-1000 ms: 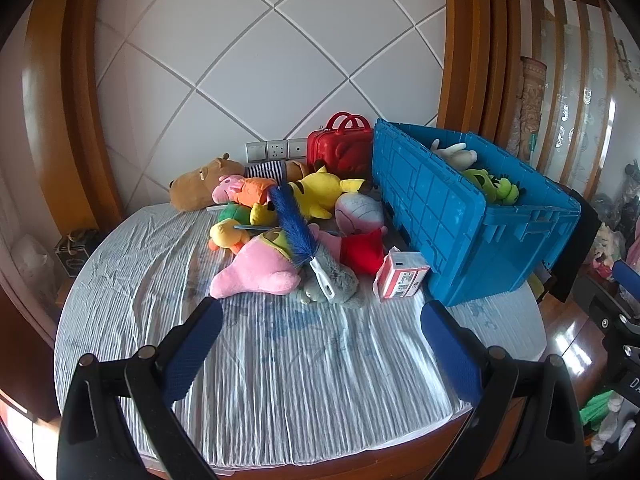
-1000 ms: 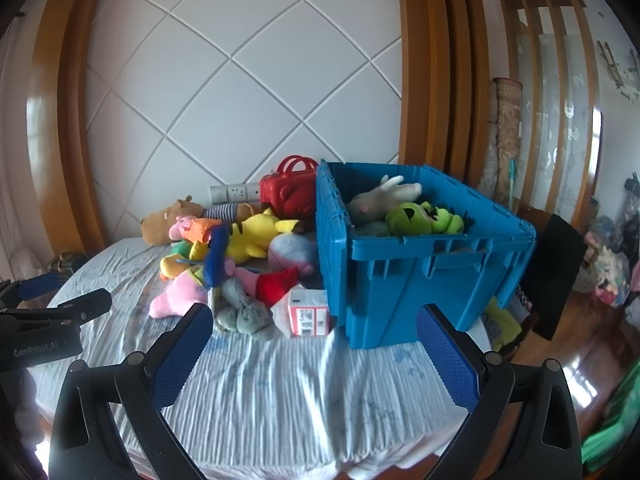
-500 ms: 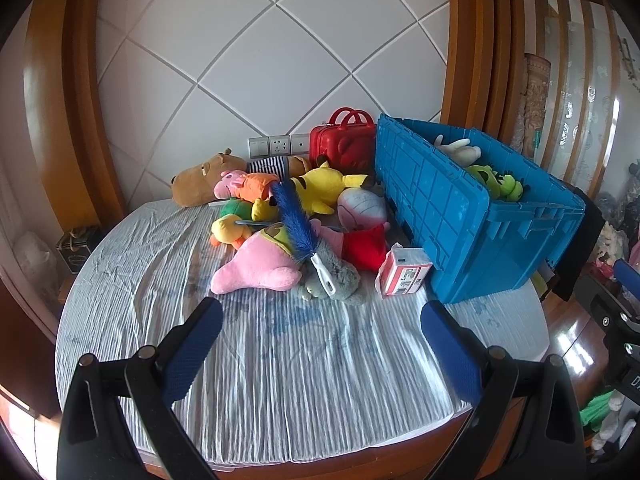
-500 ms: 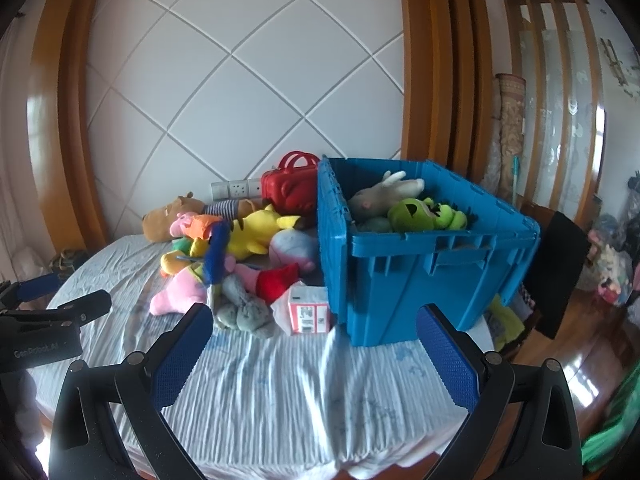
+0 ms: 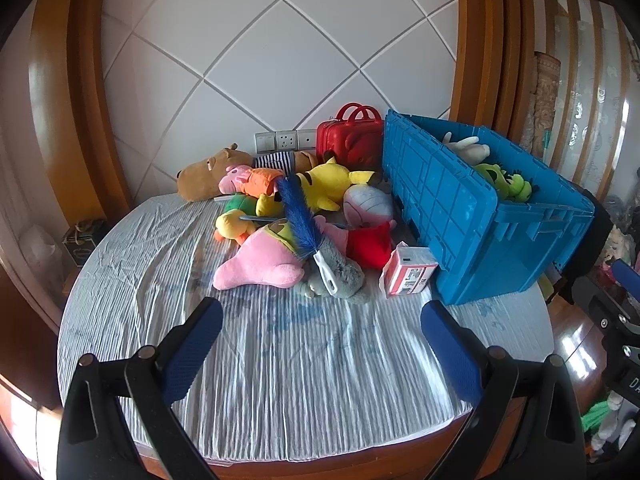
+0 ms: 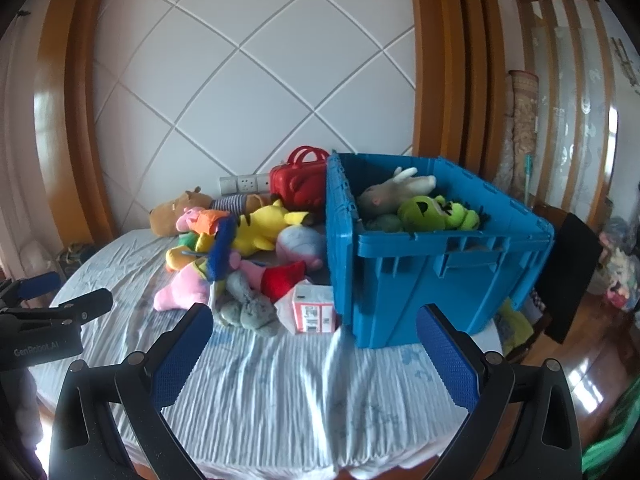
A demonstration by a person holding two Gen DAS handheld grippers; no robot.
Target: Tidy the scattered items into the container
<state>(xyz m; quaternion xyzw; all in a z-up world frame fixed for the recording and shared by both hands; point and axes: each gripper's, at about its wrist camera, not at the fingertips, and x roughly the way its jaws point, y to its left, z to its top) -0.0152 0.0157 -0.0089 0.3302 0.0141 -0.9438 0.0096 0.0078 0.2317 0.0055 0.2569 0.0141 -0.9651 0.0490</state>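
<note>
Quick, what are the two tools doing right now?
Left tool: open, holding nothing.
Right tool: open, holding nothing.

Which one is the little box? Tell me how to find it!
Find the big blue crate on the table. Right against its near corner, beside the grey plush, sits the small carton. It is the only hard, square thing there, white on top with a red printed front, while its neighbours are soft toys.
</note>
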